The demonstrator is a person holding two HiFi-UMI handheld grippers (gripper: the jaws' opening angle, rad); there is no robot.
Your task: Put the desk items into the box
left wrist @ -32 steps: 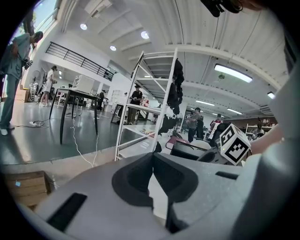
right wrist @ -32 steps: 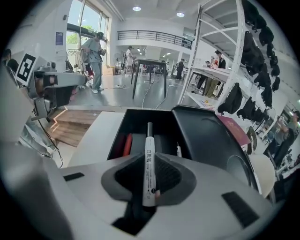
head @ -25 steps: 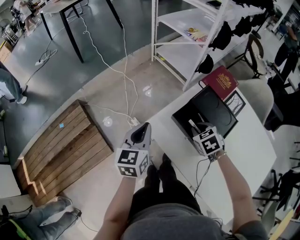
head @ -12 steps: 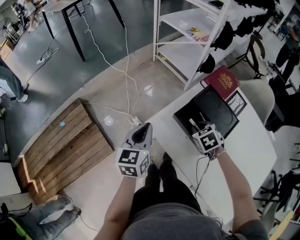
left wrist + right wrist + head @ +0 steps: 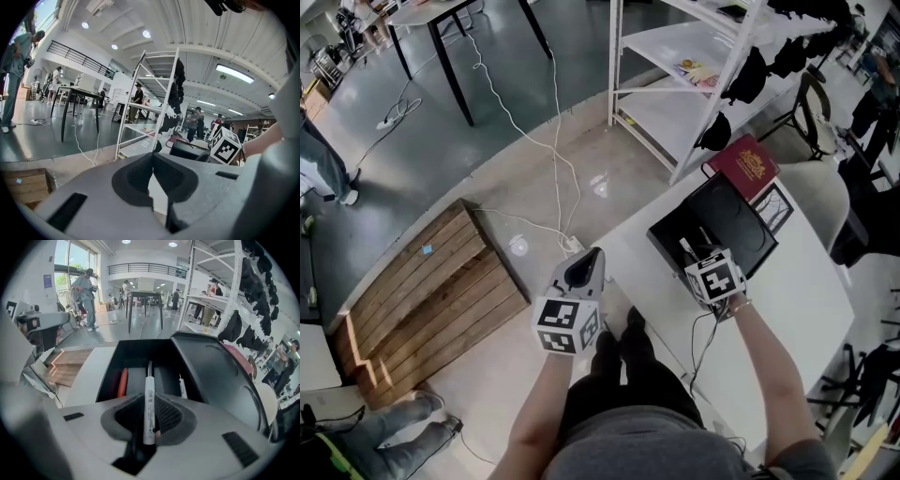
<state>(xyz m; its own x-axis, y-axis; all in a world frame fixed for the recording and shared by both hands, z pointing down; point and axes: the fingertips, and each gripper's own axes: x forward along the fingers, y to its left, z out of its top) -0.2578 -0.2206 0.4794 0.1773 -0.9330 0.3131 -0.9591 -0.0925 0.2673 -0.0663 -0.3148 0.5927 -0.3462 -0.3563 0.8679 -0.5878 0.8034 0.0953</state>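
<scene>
Your right gripper [image 5: 149,397] grips a white marker pen [image 5: 149,412] lengthwise between its pads, though the jaws have just eased apart slightly. The pen points ahead and down into the open black box [image 5: 105,376] right below. Further ahead inside lie an orange item [image 5: 123,382] and another white pen [image 5: 182,386]. The box sits on a white table [image 5: 797,281]. Your left gripper [image 5: 152,154], jaws together and empty, hangs beyond the table edge over the concrete floor [image 5: 609,178]. A wooden pallet [image 5: 422,281] is to its left and white shelving [image 5: 666,37] is ahead.
</scene>
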